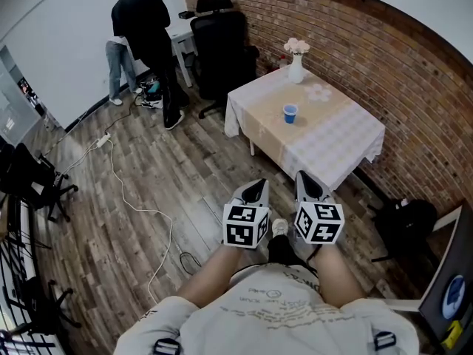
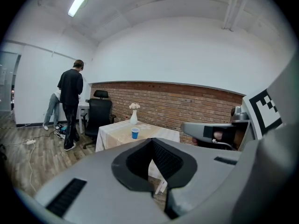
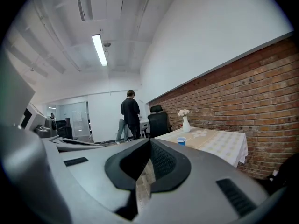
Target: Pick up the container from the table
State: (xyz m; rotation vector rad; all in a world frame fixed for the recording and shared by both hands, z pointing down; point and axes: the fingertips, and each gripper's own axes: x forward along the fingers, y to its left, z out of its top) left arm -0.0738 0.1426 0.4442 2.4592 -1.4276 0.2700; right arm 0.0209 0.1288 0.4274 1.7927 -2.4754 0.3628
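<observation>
Both grippers short of the table, empty.
Left gripper (image 1: 256, 189) and right gripper (image 1: 306, 182): jaws closed on nothing, lower centre of frame. Blue container (image 1: 290, 113) upright on table (image 1: 347, 139), upper centre, well apart from both.

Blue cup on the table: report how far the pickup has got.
Done: nothing; the blue cup stands untouched on the table. In hand: the left gripper and right gripper, both shut and empty, are over the floor, short of the table. Left: reach the cup, open, grip, lift.
</observation>
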